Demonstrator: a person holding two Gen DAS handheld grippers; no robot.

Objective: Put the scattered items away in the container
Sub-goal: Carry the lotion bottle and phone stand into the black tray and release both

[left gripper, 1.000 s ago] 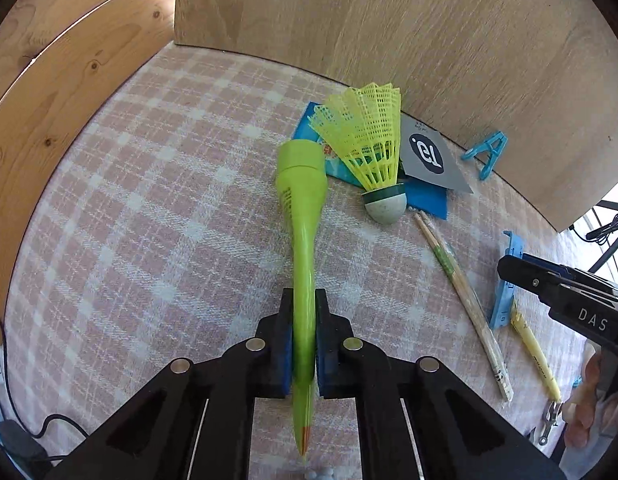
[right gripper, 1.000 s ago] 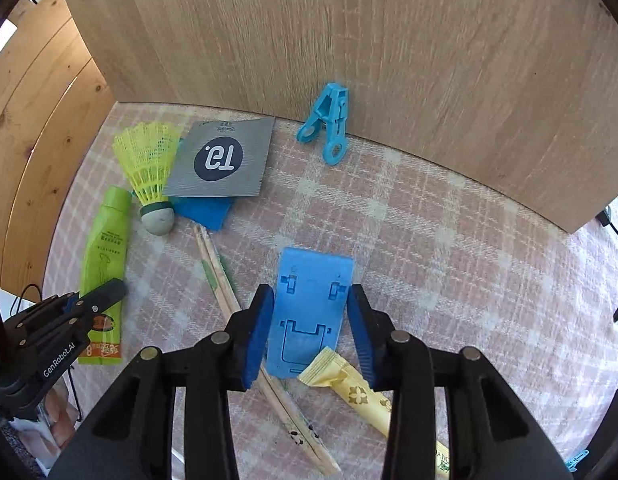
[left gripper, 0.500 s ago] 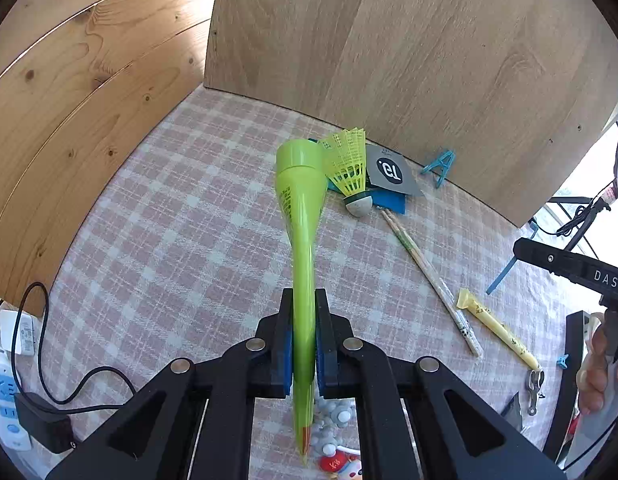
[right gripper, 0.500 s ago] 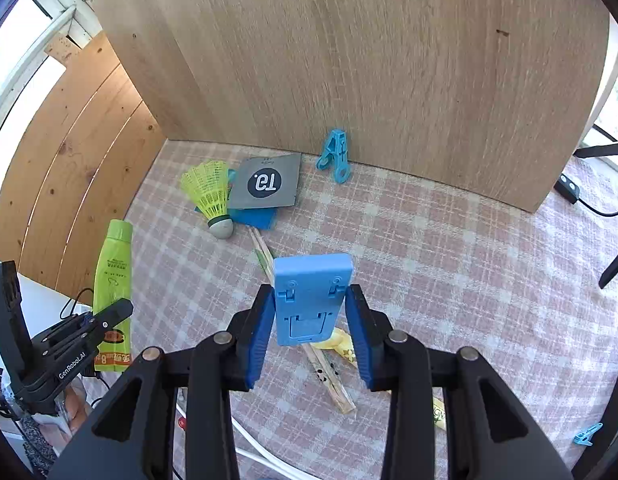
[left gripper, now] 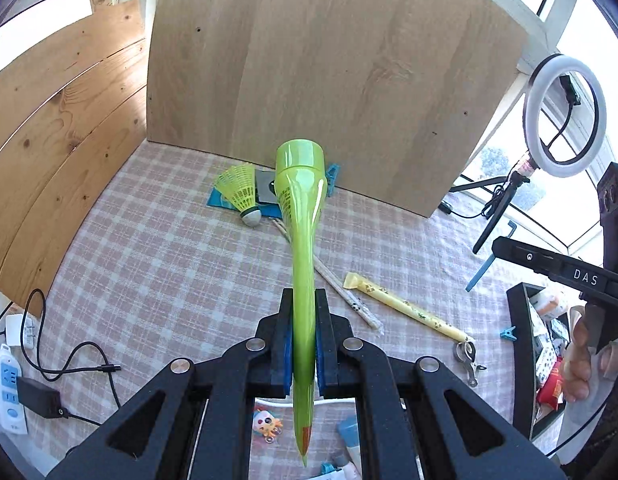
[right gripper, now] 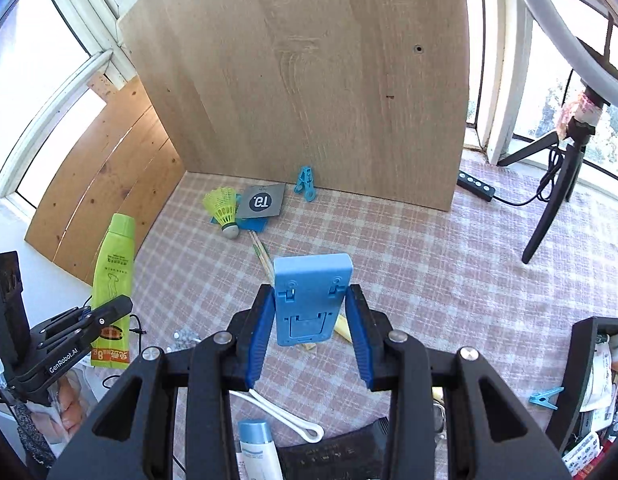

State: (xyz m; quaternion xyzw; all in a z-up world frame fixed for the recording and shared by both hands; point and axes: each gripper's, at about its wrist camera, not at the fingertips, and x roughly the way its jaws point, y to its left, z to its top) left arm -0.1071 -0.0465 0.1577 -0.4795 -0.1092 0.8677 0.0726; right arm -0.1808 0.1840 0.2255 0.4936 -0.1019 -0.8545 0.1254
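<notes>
Two claws loaded, both off the desk (left gripper: 157, 264). Left claw (left gripper: 301, 344) clamps a green tube (left gripper: 303, 216) near its crimped tail; tube's long axis runs straight up frame centre, cap end far from the pads. Right claw (right gripper: 309, 328) grips a blue phone stand (right gripper: 311, 296) by its side edges, stand upright at frame centre. Black container (right gripper: 577, 364) sits at the right edge of both views, lower right, so likely next move is rightward; right claw looks nearer. Shuttlecock (right gripper: 225, 210) remains on the desk, upper left.
</notes>
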